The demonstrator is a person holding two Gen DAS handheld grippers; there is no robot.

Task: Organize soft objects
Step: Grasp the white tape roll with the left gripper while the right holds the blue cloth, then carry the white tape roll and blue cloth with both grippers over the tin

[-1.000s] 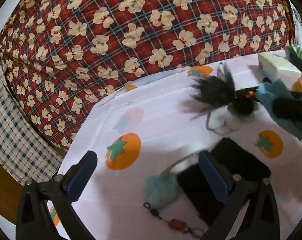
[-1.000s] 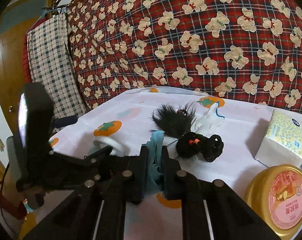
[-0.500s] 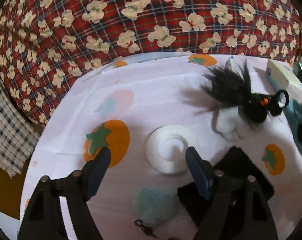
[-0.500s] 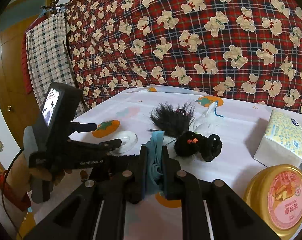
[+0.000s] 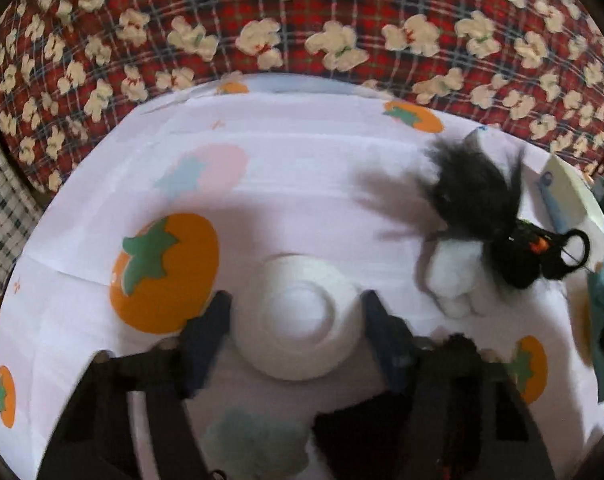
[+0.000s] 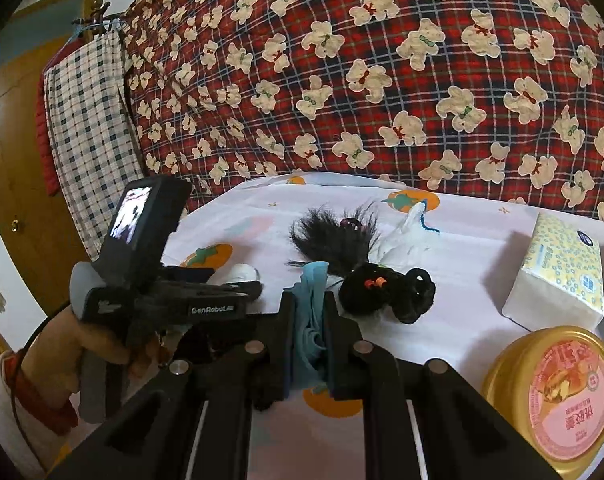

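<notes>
The left tongs (image 5: 296, 312), just closing, straddle the white puff (image 5: 298, 326), not yet pinching. It looks light and squashy; grip its rim. The right tongs (image 6: 308, 320) stay clenched on teal cloth (image 6: 312, 300).

The worktop (image 5: 302, 184) wore a pale cloth printed with orange persimmons. Seen from the left wrist, a white ring-shaped soft piece (image 5: 298, 320) lay at the centre, a blue-grey fluffy ball (image 5: 258, 440) at 6 o'clock from it and a flat black cloth (image 5: 358, 440) at 5 o'clock. At 2 o'clock lay a black furry tuft (image 5: 478, 192), touching a white fluffy piece (image 5: 454, 276) and a black hair tie (image 5: 542, 252). From the right wrist, a tissue pack (image 6: 558, 272) sat at 3 o'clock of the hair tie, and a gold round tin (image 6: 550, 396) at 6 o'clock of the pack.
</notes>
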